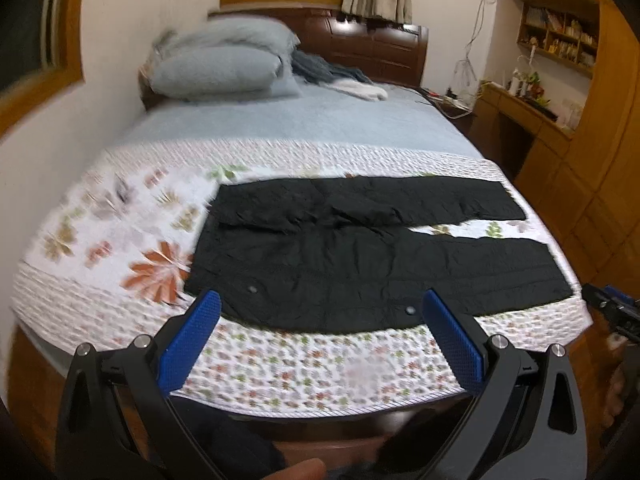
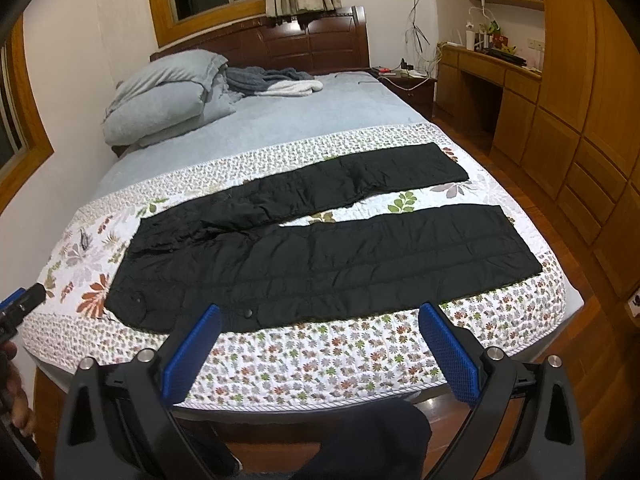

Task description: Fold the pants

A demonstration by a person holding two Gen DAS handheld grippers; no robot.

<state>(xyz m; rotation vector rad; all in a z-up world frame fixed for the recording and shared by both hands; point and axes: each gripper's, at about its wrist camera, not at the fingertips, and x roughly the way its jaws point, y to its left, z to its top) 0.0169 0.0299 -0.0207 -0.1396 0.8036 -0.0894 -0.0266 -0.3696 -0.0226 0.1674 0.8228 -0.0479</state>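
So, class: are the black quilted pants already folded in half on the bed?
No, the black quilted pants lie spread flat, both legs apart on the floral quilt.

Pants (image 2: 320, 256): matt black quilted cloth. Bedspread (image 2: 320, 360): stitched floral cotton (textured). Fingers (image 1: 192, 340): knurled blue plastic.

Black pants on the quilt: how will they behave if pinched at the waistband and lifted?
The pants will likely flop and drape; they lie flat and wrinkled. Their quilted stitching hints at padding, so probably bulky but light. Legs will likely trail across the quilt.
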